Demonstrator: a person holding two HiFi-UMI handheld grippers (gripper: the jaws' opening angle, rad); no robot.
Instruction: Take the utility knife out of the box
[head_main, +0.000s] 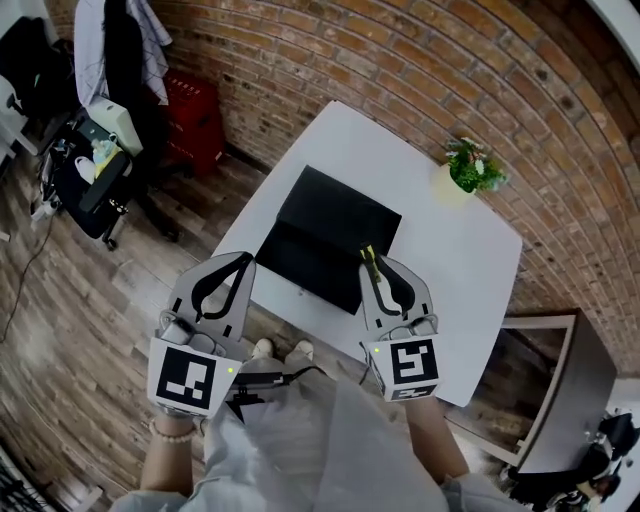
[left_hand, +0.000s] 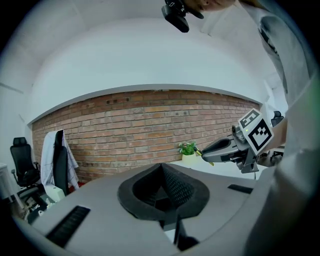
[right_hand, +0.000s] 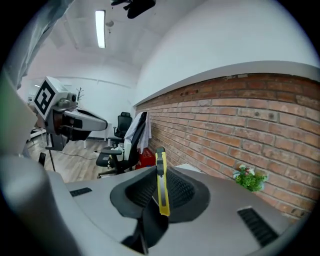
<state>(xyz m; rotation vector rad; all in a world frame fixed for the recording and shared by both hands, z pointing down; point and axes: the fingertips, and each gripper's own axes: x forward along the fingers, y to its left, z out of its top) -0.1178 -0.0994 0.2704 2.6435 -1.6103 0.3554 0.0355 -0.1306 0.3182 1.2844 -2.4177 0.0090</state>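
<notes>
A black box (head_main: 325, 235) lies opened out flat on the white table (head_main: 450, 270). My right gripper (head_main: 372, 268) hovers over the box's near right part, shut on a yellow utility knife (head_main: 368, 256). In the right gripper view the knife (right_hand: 161, 190) stands upright between the pads, its dark end sticking out past the right gripper (right_hand: 160, 172). The left gripper (head_main: 243, 260) hangs off the table's near left edge, shut with nothing in it. Its closed tips (left_hand: 161, 167) point at the brick wall, and the left gripper view also catches the knife (left_hand: 207, 159) in the other gripper.
A small potted plant (head_main: 465, 172) stands at the table's far right. On the wooden floor to the left are an office chair (head_main: 95, 170) with clothes on it and a red crate (head_main: 195, 120). A brick wall runs behind the table. A dark cabinet (head_main: 560, 380) stands to the right.
</notes>
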